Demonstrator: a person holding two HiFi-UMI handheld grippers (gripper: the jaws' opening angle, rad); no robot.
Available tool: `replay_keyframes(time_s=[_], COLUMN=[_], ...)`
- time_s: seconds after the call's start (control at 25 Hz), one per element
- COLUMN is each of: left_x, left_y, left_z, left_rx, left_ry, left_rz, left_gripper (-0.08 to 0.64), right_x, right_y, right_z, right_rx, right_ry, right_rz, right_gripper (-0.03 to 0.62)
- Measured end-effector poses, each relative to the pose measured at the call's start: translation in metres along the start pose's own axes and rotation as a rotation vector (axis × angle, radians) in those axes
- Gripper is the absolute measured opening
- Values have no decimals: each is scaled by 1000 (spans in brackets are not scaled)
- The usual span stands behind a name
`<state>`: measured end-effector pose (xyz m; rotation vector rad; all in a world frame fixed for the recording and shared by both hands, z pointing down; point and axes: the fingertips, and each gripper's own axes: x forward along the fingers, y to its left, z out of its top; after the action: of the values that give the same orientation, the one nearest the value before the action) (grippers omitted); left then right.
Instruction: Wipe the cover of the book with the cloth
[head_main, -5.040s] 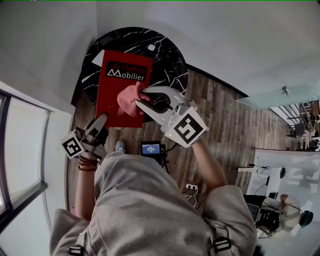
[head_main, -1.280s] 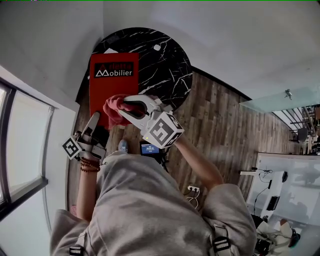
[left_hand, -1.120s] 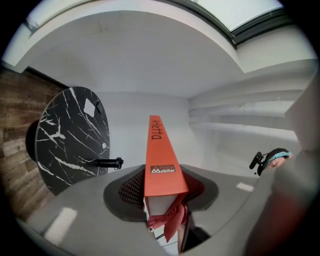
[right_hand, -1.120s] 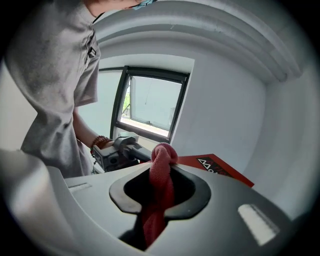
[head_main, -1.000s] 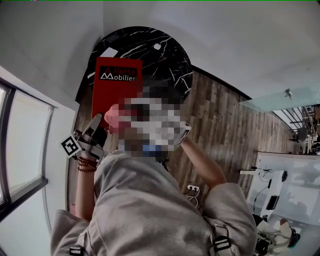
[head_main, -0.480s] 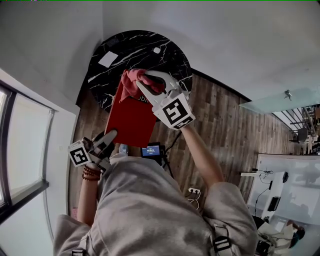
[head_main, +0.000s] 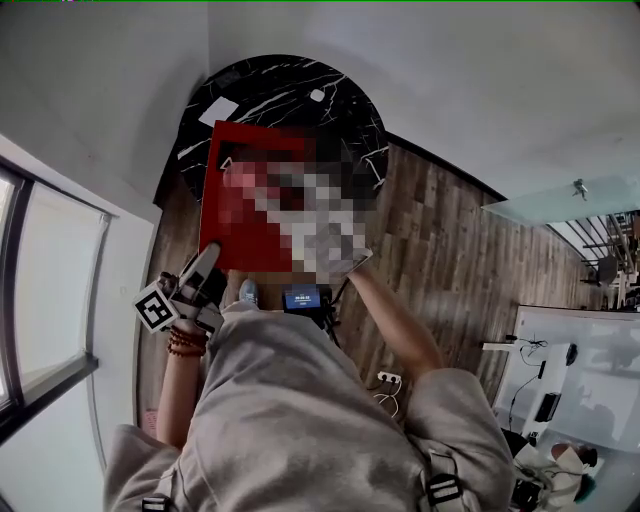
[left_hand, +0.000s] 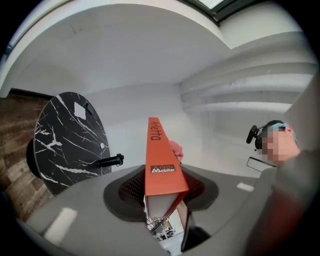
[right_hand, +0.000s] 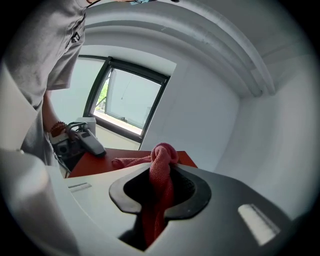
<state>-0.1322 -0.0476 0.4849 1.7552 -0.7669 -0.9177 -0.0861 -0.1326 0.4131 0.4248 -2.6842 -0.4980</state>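
**Over the table's near edge: red book clamped, cloth on its cover**

Between the person and the round black marble table (head_main: 290, 95), the red book (head_main: 245, 225) is held up by one lower corner, its cover facing upward toward the head camera. From the left gripper view the book (left_hand: 159, 150) runs away edge-on, with a dark "Mobilier" label on its spine and its white page block showing at the near end. Whether its far end touches the table cannot be told.

Gripping that corner is the left gripper (head_main: 208, 268), its jaws clenched on the book from either side (left_hand: 161, 194). The pink cloth (right_hand: 159, 175) is bunched and pinched tight between the jaws of the right gripper (right_hand: 159, 192), and its loose end trails onto the red cover (right_hand: 107, 161). In the left gripper view a bit of the cloth (left_hand: 176, 150) peeks out just beside the book's right face. In the head view a mosaic patch covers the right gripper.

A white card (head_main: 218, 110) lies on the table. Behind the book in the right gripper view stands a window (right_hand: 125, 102). Dark wood flooring (head_main: 450, 250) spreads to the right, and a small device with a blue screen (head_main: 301, 298) sits just below the book.
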Motion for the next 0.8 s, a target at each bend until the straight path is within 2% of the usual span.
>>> replay_keyframes(time_s=[0.24, 0.6, 0.72, 0.8], left_x=[-9, -22, -23, -22], left_y=[1, 17, 25, 30], left_z=[17, 50, 58, 59], left_rx=[51, 40, -11, -53], left_ry=[-89, -208, -262, -282], left_rz=[53, 61, 46, 14], left_gripper=[167, 167, 167, 167], right_x=[0, 1, -10, -23], right_y=[52, 97, 95, 81], right_z=[-4, -7, -3, 4], right_rx=[21, 28, 88, 137], right_ry=[-11, -19, -83, -159], right_rz=[96, 234, 227, 174], right_gripper=[84, 84, 84, 84])
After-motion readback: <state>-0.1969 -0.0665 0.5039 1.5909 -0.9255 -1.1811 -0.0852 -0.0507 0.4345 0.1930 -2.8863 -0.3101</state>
